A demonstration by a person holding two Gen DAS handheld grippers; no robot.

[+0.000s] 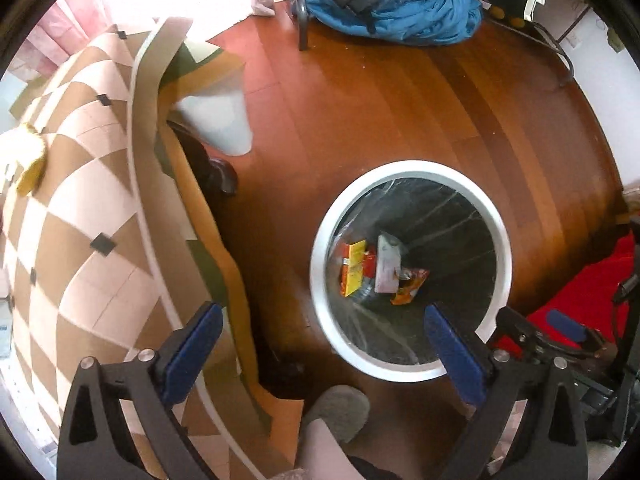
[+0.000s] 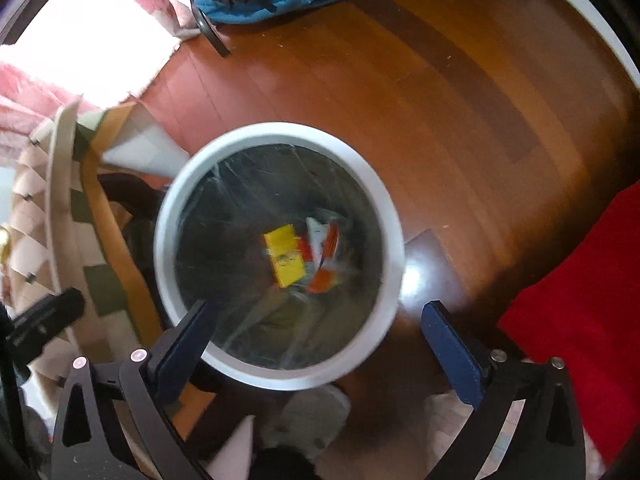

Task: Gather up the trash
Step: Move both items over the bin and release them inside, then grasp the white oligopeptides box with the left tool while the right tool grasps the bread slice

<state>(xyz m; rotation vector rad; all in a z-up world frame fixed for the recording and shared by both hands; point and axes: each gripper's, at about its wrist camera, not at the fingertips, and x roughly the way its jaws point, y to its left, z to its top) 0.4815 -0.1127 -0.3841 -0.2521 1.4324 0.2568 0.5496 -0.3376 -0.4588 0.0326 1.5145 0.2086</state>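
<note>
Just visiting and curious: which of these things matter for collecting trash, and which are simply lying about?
Part of the job:
- white-rimmed bin, lined with clear plastic
- yellow packet inside it
- orange wrapper inside it
- left gripper and right gripper, jaws open, empty

Just lying about:
- blue jacket
- red cloth
- checkered tablecloth

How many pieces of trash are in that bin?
3 visible in the bin: a yellow box left, a white carton middle, an orange wrapper right. More may be hidden underneath.
</note>
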